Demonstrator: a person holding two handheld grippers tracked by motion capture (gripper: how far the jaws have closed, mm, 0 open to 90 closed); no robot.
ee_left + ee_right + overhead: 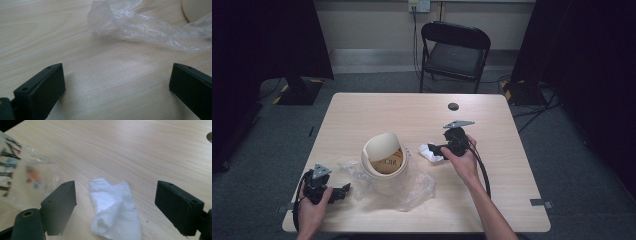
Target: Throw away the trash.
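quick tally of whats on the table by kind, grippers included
hand-held gripper: 2, left and right
cream bin with swing lid: 1
clear plastic bag: 1
white crumpled tissue: 1
Total: 5

One bin (384, 155), one tissue (430, 153) (crumpled), one bag (412, 187).

High view: above near edge, looking forward-down over whole desk (362, 115). Gripper views sit low, close to its surface — left shares the plastic bag (140, 27) with high.
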